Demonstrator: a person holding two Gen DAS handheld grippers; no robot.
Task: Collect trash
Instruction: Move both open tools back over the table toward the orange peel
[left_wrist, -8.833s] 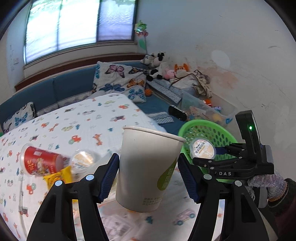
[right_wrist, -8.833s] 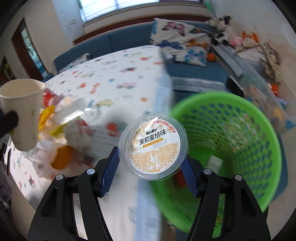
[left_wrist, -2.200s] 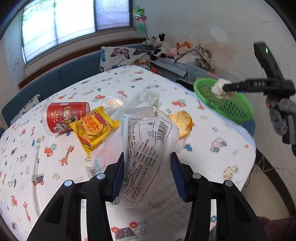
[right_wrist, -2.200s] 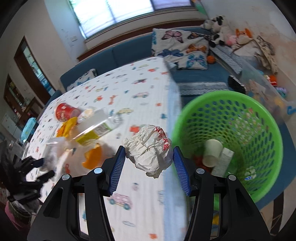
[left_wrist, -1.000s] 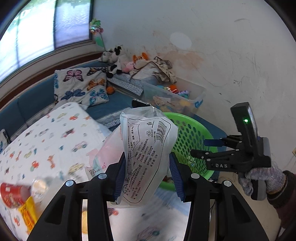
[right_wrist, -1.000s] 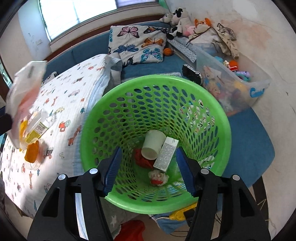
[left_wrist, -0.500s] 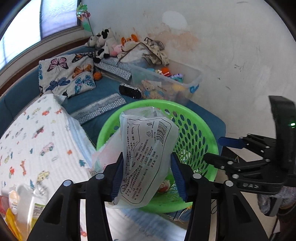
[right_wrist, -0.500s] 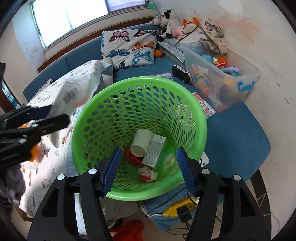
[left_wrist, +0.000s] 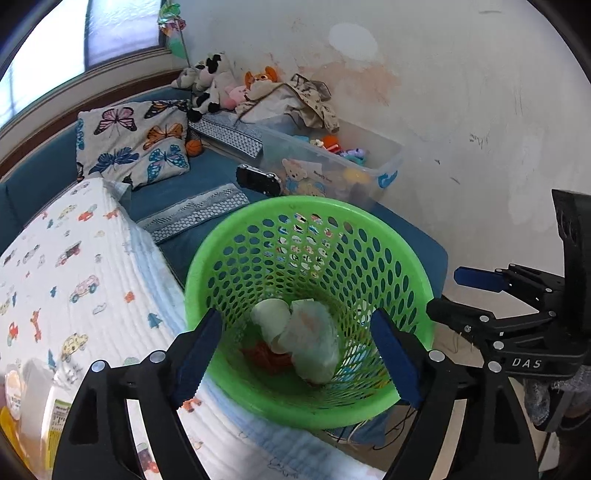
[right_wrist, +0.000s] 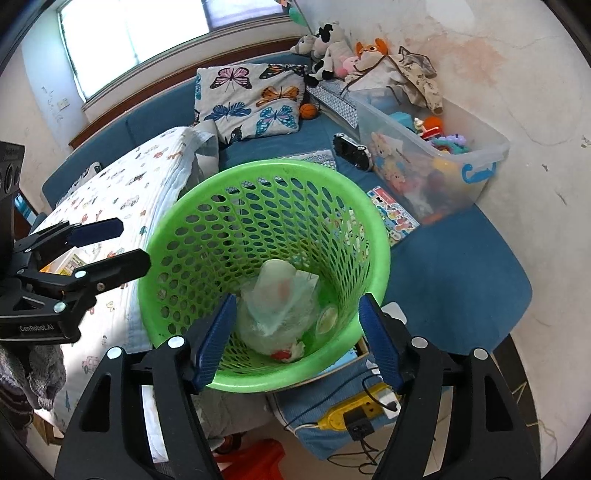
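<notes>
Closest to us, the left gripper (left_wrist: 295, 350) hung over the green basket (left_wrist: 236, 236), its 2 blue pads spread wide with nothing between them; the jaws had just been opening. The right gripper (right_wrist: 297, 339) hovered over the same basket from the other side, its jaws also apart and empty, and they'd just been opening a bit too.

Down in the bottom of the basket lay the clear plastic bag (right_wrist: 280, 295), crumpled on top of the other trash: we could make out something red (left_wrist: 264, 356) under it and a small round lid (right_wrist: 327, 315) beside it.

Left of the basket was the table's cartoon-print quilt (left_wrist: 74, 266), touching the basket's rim. At its near-left edge a few pieces of packaging (left_wrist: 37, 402) still sat, blurred.

Past the basket ran the blue couch (right_wrist: 443, 266), then a clear toy bin (right_wrist: 436, 158), a butterfly pillow (right_wrist: 251, 96) and stuffed animals (right_wrist: 332, 37) against the wall.
</notes>
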